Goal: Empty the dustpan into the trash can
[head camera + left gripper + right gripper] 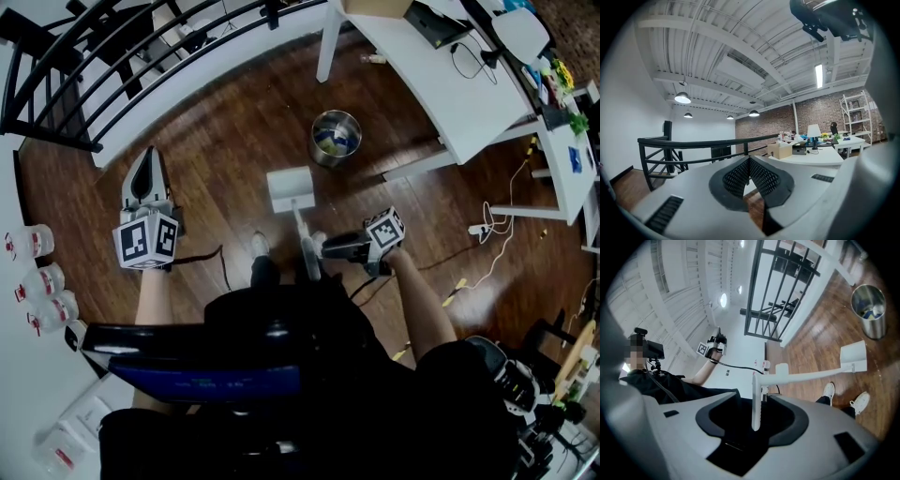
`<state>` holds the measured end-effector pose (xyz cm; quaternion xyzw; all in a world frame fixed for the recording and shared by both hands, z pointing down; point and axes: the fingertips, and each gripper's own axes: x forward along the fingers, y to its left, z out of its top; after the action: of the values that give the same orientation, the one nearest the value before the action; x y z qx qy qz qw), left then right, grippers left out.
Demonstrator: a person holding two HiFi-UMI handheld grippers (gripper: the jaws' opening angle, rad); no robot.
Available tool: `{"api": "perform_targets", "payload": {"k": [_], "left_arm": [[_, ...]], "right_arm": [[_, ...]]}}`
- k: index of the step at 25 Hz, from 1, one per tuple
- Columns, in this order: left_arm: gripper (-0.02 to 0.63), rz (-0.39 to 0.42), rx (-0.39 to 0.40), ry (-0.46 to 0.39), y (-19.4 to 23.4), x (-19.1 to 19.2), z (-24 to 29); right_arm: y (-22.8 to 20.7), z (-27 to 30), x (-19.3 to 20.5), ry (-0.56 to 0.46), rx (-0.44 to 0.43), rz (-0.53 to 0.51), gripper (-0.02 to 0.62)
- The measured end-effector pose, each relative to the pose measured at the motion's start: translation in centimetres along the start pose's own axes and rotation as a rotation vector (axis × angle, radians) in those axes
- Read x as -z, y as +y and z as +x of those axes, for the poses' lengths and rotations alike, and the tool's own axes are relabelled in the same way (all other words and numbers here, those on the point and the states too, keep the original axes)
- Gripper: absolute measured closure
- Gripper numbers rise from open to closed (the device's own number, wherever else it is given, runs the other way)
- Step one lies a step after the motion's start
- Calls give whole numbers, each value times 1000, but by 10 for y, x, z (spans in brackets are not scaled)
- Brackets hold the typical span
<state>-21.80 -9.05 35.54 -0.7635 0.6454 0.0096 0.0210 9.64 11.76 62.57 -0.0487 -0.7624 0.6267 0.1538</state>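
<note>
Dark wooden floor (pixel 234 141), metal trash can (pixel 336 137) upright on it, white dustpan (pixel 290 189) near the can

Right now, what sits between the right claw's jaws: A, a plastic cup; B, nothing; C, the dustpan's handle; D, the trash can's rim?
C: the right gripper view shows the dustpan's handle standing between the open jaws of the right claw, a gap on each side.

Dark wood floor (pixel 234 141), black railing (pixel 112 56), white desk (pixel 441 84), brick wall (pixel 825 112), hanging lamps (pixel 682 97) under white ceiling (pixel 740 47).
</note>
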Motion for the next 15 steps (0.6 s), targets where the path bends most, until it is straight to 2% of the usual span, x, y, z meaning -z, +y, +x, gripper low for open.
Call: {"api": "perform_targets", "payload": {"k": [5, 7, 8, 9, 10, 15], "left_arm": [[603, -3, 3, 0, -13, -1, 6], [603, -5, 2, -6, -20, -3, 8], [603, -5, 1, -10, -25, -4, 8], [603, -6, 0, -16, -30, -6, 8], [603, -6, 0, -22, -35, -9, 9], [603, 25, 6, -40, -67, -25, 5]], "right_arm": [[12, -46, -11, -42, 37, -51, 414], [23, -66, -26, -82, 71, -131, 470], [30, -77, -38, -118, 102, -192, 497], [37, -88, -51, -160, 142, -265, 569], [44, -99, -66, -204, 191, -342, 596], [101, -138, -132, -405, 476, -738, 597]]}}
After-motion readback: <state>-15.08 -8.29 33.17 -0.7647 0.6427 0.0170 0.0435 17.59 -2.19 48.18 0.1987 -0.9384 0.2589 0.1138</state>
